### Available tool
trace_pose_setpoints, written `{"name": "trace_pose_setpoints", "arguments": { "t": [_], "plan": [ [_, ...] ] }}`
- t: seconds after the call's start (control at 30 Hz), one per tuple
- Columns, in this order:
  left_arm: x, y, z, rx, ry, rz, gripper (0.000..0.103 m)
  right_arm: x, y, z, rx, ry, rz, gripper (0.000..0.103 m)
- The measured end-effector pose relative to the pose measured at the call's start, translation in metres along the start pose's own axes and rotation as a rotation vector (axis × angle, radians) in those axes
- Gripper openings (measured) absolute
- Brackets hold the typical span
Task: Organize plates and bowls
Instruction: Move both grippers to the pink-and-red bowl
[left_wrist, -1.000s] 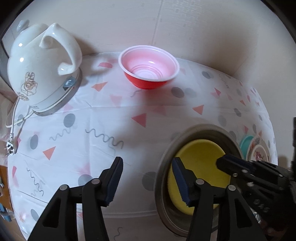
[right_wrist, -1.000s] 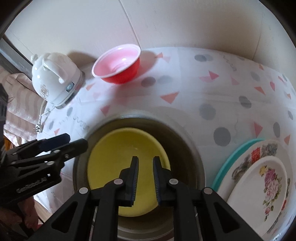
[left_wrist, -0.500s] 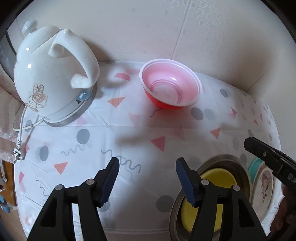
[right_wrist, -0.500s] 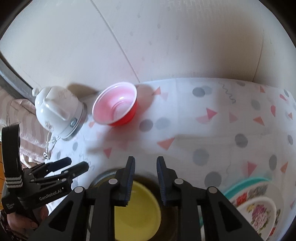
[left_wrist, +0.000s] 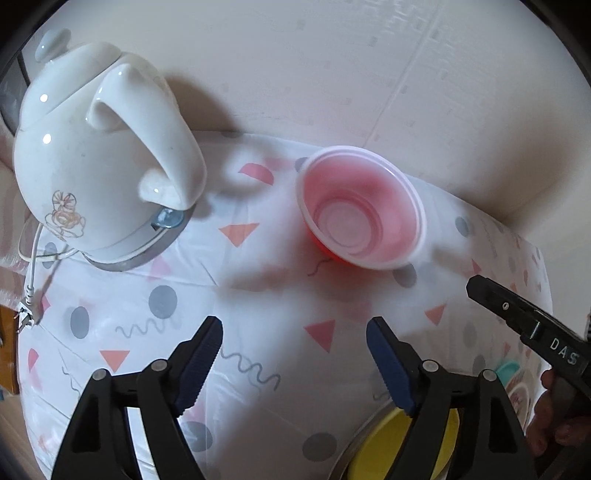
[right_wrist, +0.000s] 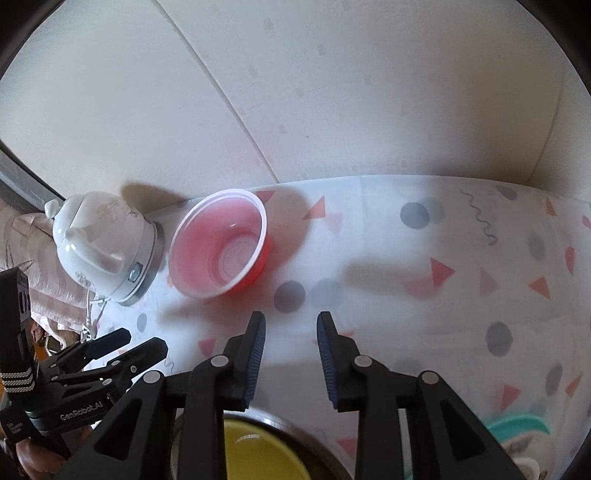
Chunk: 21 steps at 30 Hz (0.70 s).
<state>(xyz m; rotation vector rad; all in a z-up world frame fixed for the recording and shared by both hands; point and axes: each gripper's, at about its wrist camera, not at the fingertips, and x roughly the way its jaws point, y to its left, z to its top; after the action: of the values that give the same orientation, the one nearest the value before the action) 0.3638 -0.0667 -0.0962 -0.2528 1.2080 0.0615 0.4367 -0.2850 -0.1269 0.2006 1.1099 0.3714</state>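
Note:
A red bowl with a white rim (left_wrist: 360, 208) stands empty at the back of the patterned table, also in the right wrist view (right_wrist: 219, 245). My left gripper (left_wrist: 293, 345) is open and empty, short of the bowl and a little left of it. My right gripper (right_wrist: 290, 334) is open and empty, short of the bowl and to its right. A yellow bowl (left_wrist: 402, 448) sits inside a metal bowl (left_wrist: 360, 443) under both grippers, also in the right wrist view (right_wrist: 258, 456). Flowered plates on a teal plate (right_wrist: 521, 430) lie at the right.
A white electric kettle (left_wrist: 99, 166) on its base stands at the back left, with its cord hanging off the table edge. The wall runs close behind the bowl and kettle. The right gripper's finger (left_wrist: 524, 325) shows at the right of the left wrist view.
Both grippers have risen from the yellow bowl and moved toward the red bowl. The right gripper's jaws have opened wider. The stacked bowls have slid to the bottom of both views.

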Motion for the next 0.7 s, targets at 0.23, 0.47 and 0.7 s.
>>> {"name": "trace_pose_setpoints", "arguments": {
  "t": [0.23,0.47,0.7],
  "plan": [
    [0.002,0.002,0.016,-0.021,-0.026,0.020,0.081,0.019,0.000,0.020,0.032,0.004,0.034,0.029],
    [0.008,0.000,0.030,-0.027,-0.040,0.018,0.081,0.040,0.004,0.034,0.070,0.024,0.059,0.030],
    [0.020,0.003,0.038,-0.048,-0.039,0.006,0.079,0.062,0.008,0.043,0.076,0.045,0.066,0.030]
  ]
}}
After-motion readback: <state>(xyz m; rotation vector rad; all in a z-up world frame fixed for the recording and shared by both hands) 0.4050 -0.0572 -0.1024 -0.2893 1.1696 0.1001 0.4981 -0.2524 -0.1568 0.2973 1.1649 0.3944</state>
